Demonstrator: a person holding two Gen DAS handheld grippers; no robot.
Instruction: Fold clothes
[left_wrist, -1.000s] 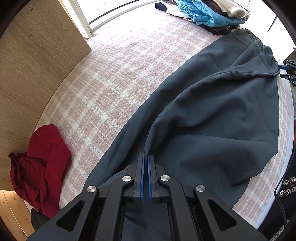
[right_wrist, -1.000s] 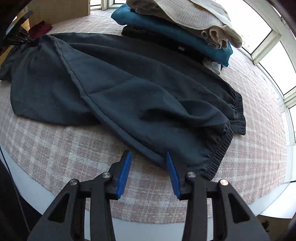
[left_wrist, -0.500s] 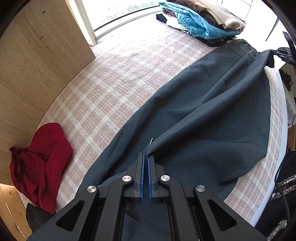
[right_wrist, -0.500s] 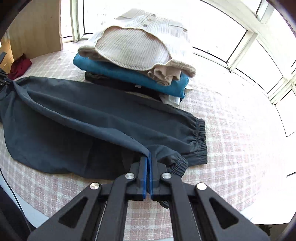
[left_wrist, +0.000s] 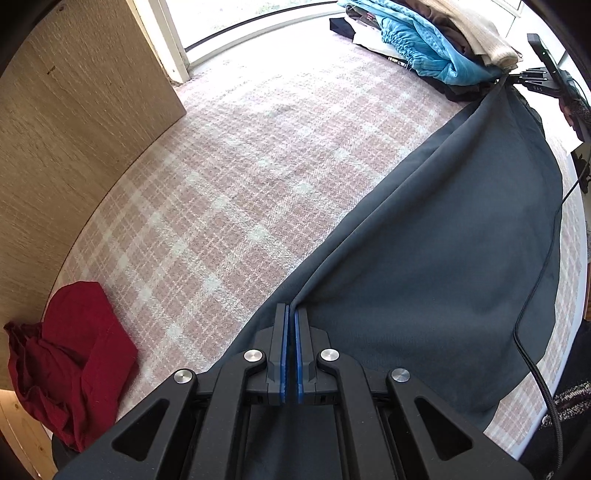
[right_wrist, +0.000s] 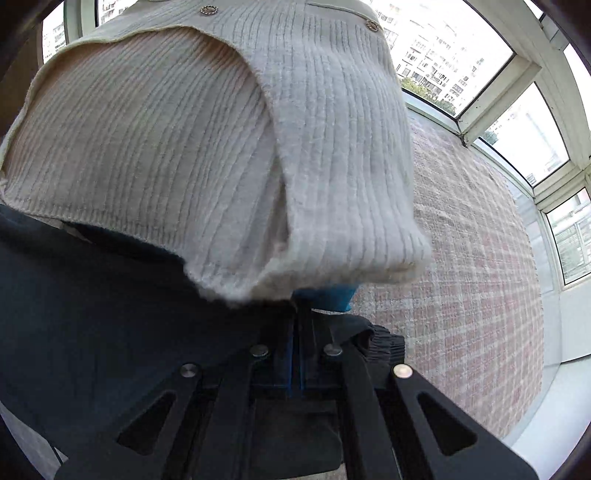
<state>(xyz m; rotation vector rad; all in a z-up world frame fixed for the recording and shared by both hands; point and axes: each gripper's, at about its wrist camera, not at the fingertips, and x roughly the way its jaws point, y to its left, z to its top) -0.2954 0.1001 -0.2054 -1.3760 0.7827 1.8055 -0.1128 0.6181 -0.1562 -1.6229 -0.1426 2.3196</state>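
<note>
The dark grey trousers (left_wrist: 443, 236) stretch in a taut fold across the plaid-covered desk (left_wrist: 258, 155), from near left to far right, their lower cloth sagging toward the desk edge. The left tongs (left_wrist: 290, 314) pinch the near end tight. The right tongs (right_wrist: 297, 332) clamp the gathered cuff end, pressed close under a stack topped by a cream ribbed knit (right_wrist: 221, 147).
</note>
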